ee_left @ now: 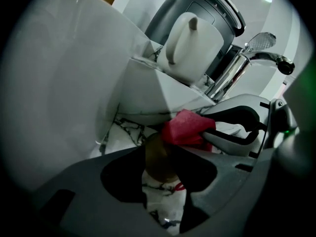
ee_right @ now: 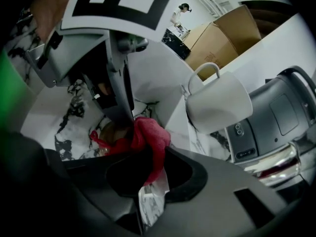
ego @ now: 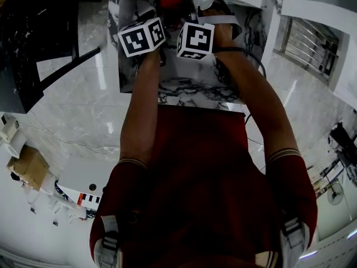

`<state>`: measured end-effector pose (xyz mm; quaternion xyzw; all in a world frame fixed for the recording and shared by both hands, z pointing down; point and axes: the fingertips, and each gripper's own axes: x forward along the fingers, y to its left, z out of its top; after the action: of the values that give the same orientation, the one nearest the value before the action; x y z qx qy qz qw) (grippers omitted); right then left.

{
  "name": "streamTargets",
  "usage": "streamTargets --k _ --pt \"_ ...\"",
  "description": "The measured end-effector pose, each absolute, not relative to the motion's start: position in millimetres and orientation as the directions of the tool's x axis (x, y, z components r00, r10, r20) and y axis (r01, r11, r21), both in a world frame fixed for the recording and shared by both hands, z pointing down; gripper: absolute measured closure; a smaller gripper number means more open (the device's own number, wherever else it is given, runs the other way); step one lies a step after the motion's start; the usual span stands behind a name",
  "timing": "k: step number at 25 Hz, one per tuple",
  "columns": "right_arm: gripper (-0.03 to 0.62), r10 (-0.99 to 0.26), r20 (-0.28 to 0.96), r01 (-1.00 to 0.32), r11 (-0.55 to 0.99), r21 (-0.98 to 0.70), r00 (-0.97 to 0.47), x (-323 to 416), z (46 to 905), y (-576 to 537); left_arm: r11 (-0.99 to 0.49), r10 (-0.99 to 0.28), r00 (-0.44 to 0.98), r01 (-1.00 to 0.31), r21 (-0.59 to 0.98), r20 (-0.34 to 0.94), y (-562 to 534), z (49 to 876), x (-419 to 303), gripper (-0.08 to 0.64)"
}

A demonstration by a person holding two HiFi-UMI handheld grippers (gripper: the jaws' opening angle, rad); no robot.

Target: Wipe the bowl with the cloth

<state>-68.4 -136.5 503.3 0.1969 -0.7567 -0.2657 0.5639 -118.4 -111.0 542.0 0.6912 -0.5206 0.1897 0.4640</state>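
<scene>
A small brownish bowl sits tilted between the jaws of my left gripper, which is shut on its rim. The red cloth is bunched in my right gripper, which is shut on it. The cloth presses against the bowl from the side. In the left gripper view the cloth covers the bowl's far edge, with the right gripper behind it. In the head view both marker cubes are close together over the marble counter, and the bowl is hidden there.
A white jug stands on a ledge behind the bowl, beside a grey appliance and a chrome tap. A white wall panel is close on the left. Cardboard boxes stand further back.
</scene>
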Motion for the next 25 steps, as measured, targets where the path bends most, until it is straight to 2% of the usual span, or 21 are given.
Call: streamTargets --k 12,25 --pt "0.526 -0.585 0.760 -0.058 0.802 0.595 -0.283 -50 505 -133 -0.035 -0.520 0.392 -0.897 0.440 0.759 -107 546 -108 0.410" --pt "0.527 -0.543 0.813 -0.079 0.838 0.540 -0.208 -13 519 -121 -0.026 -0.527 0.391 -0.895 0.445 0.755 -106 546 -107 0.409"
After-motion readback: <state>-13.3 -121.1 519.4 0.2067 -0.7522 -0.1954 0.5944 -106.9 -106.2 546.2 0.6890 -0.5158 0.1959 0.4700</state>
